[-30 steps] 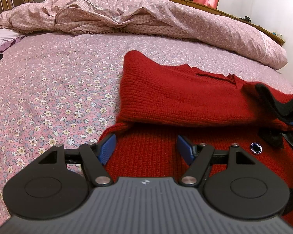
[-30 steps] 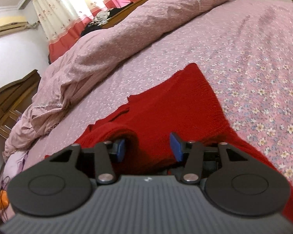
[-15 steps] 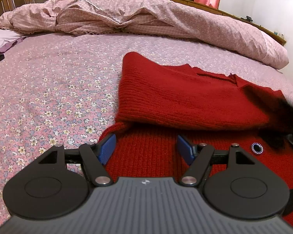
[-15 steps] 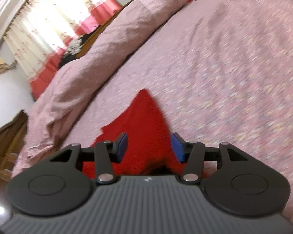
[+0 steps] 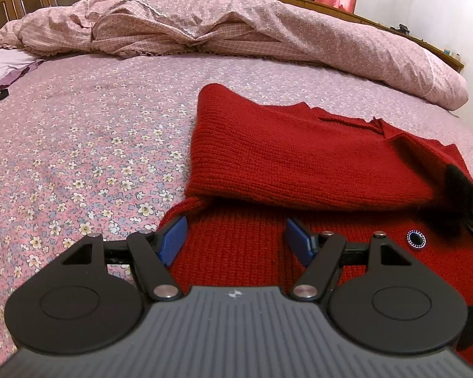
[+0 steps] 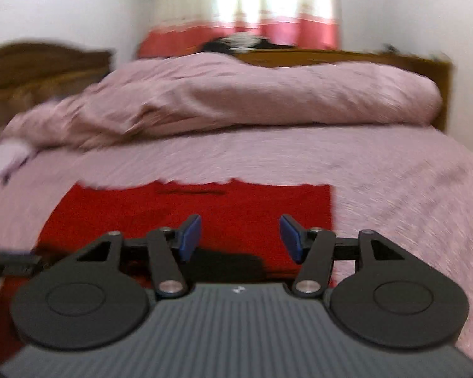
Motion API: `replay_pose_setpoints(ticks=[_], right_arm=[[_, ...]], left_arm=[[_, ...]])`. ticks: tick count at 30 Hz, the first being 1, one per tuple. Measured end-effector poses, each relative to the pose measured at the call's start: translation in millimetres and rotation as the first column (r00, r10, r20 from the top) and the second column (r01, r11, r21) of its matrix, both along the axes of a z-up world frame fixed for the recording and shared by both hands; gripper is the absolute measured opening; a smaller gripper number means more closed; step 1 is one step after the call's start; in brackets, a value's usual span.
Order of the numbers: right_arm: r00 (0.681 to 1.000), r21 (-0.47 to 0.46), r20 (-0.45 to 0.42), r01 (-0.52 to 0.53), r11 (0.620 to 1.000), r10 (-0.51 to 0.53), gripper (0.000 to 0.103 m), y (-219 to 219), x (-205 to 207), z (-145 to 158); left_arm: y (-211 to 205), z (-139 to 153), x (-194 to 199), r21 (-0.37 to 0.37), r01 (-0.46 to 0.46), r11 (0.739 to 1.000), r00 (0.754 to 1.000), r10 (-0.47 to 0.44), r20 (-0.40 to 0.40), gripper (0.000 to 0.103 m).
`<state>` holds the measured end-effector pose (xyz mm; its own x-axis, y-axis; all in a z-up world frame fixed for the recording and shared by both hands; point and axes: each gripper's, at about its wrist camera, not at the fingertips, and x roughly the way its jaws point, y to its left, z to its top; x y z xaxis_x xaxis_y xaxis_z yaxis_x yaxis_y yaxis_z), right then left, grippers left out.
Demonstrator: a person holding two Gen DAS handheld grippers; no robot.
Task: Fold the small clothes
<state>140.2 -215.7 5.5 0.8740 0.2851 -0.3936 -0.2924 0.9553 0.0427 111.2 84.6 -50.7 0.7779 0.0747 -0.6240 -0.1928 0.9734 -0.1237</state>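
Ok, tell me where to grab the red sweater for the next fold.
Probably the near hem of the red sweater, at the corner beside the left hand-held gripper. That layer lies single and flat with its edge free, so come in low from the near side.

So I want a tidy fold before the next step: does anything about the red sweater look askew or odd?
Mostly tidy. The red sweater lies folded on the floral sheet, but the folded layer's near left corner is bunched into a twisted ridge, and the far edge by the neckline looks uneven.
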Motion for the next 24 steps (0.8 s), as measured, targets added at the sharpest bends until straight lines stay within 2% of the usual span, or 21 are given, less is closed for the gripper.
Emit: replay_pose_setpoints(ticks=[3,5,10,14,15,16,17,18,21,24], right_arm=[[0.996,-0.049,-0.004,-0.087,0.995,0.087,0.062,22,-5,-2],[0.993,-0.115,0.006,-0.118,0.986,0.119,0.067,39,-8,-6],[0.986,-0.342,0.057,-0.127,0.931,0.156,0.068,72,-13,-23],[0.987,-0.423,0.072,-0.098,0.901,0.141,0.066,79,-3,-31],[0.988,-0.417,0.08,-0.089,0.904,0.134,0.056,76,-3,-30],[0.988,-0.401,0.084,-0.087,0.912,0.131,0.04,74,-1,-27],[0.988,-0.375,0.077,-0.092,0.922,0.13,0.03,69,2,-23],[0.99,-0.344,0.067,-0.094,0.934,0.124,0.012,63,5,-19],[0.995,-0.248,0.057,-0.062,0.967,0.079,0.01,44,19,-8],[0.999,-0.145,0.044,0.027,0.989,-0.021,0.01,16,43,4]], left_arm=[[1,0,0,-0.005,-0.002,1.0,1.0,0.002,-0.001,0.075],[1,0,0,-0.008,-0.002,1.0,1.0,0.002,0.0,0.075],[1,0,0,-0.007,-0.002,1.0,1.0,0.002,-0.001,0.075],[1,0,0,-0.01,0.0,1.0,1.0,0.0,0.0,0.075],[1,0,0,-0.01,0.0,1.0,1.0,0.0,0.0,0.075],[1,0,0,-0.009,0.001,1.0,1.0,-0.001,-0.001,0.075],[1,0,0,-0.006,0.001,1.0,1.0,-0.001,-0.002,0.075],[1,0,1,-0.003,0.0,1.0,1.0,0.0,-0.003,0.075],[-1,1,3,0.008,-0.001,1.0,1.0,0.001,-0.014,0.075],[0,4,6,-0.002,-0.006,1.0,1.0,0.006,-0.024,0.075]])
